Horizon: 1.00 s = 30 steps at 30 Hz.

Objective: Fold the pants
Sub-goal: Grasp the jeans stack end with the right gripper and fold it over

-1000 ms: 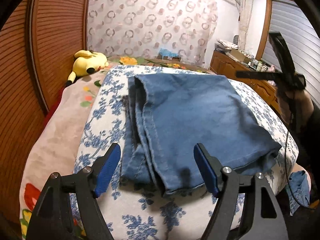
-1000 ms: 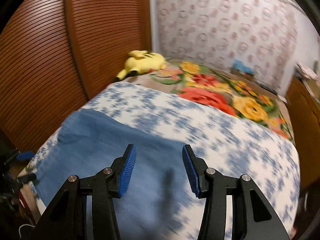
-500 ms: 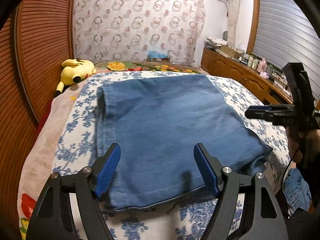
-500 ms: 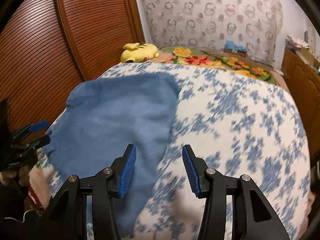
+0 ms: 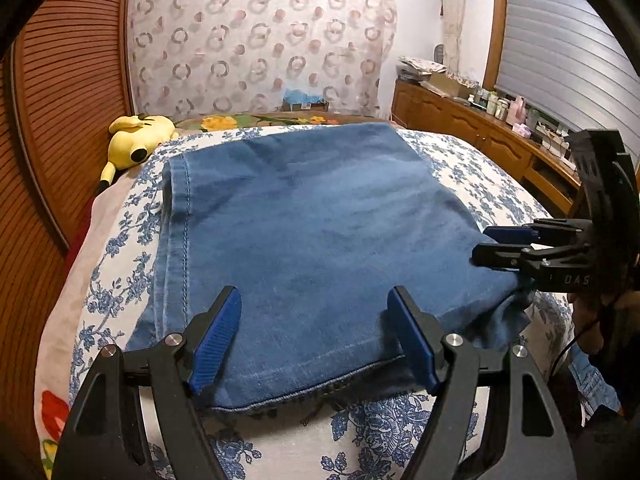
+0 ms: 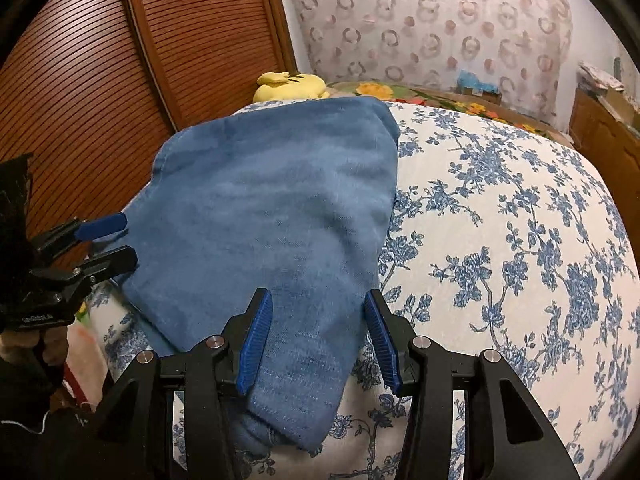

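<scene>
No container is seen in either view. The pants [image 5: 320,240] are laid folded into a thick, roughly square blue denim stack on the bed [image 6: 520,240], which is covered by a white sheet printed with blue flowers. A stitched seam is seen down the stack's left edge in the left wrist view, and a hemmed edge is turned toward that camera, with darker layers showing beneath it.

The left gripper [image 5: 316,340] is held over the near hem with its jaws spread wide and nothing between them. The right gripper [image 6: 318,344] is poised above a corner of the stack, its jaws likewise released; whether the denim is touched cannot be told.

Only in the left wrist view are a wooden cabinet [image 5: 480,140] cluttered with bottles and a slatted shutter [image 5: 560,52] shown. A wide bare stretch of sheet is shown only in the right wrist view. A yellow plush toy [image 5: 136,140] by the louvred wooden doors [image 6: 180,60] is seen in both.
</scene>
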Available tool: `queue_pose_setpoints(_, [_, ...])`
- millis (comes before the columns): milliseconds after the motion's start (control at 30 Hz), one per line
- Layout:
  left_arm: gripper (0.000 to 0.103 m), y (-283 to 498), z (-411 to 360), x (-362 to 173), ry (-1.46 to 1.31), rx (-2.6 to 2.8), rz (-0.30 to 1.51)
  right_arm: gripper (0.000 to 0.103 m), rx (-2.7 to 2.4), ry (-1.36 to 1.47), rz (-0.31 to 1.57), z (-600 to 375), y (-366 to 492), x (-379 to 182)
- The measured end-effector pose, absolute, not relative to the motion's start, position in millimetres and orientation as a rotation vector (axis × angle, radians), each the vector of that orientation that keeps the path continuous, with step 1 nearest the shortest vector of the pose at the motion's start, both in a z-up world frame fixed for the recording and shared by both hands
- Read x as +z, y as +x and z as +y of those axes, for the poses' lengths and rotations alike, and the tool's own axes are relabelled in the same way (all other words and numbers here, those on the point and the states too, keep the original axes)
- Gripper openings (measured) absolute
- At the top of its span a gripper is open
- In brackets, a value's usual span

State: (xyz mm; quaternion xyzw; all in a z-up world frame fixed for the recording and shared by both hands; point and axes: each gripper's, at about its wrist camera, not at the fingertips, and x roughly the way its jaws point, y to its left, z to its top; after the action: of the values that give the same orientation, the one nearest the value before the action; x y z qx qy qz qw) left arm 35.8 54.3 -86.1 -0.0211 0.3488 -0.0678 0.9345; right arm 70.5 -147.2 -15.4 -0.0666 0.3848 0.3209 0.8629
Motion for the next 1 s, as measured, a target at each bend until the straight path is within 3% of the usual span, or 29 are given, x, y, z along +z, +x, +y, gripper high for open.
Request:
queue_pose_setpoints(167, [0.076, 37.4, 52.3, -95.1, -0.029, -0.139, 0.738, 0.059, 0.653, -0.126, 0.820, -148.8, 73.5, -22.2])
queue_pose_setpoints(500, [0.077, 36.7, 47.3, -102.1, -0.004, -0.128, 0.744, 0.059, 0.699, -0.081, 0.832, -143.8, 73.6, -32.9])
queue_pose_setpoints(633, [0.078, 36.0, 47.1, -106.1, 0.008, -0.128, 0.742, 0.037, 0.709, -0.121, 0.804, -135.9, 67.6, -31.9])
queue_pose_setpoints(700, [0.078, 34.5, 45.2, -108.0, 0.021, -0.125, 0.740, 0.020, 0.720, -0.113, 0.785, -137.0, 66.8, -27.4])
queue_pose_setpoints(800, [0.079, 28.3, 43.2, -110.6, 0.038, -0.125, 0.732, 0.012, 0.752, -0.075, 0.745, -141.7, 64.8, -13.6])
queue_pose_setpoints(1000, [0.079, 17.2, 52.1, -112.2, 0.011, -0.139, 0.732, 0.010, 0.819, -0.094, 0.654, -131.2, 48.1, 11.2])
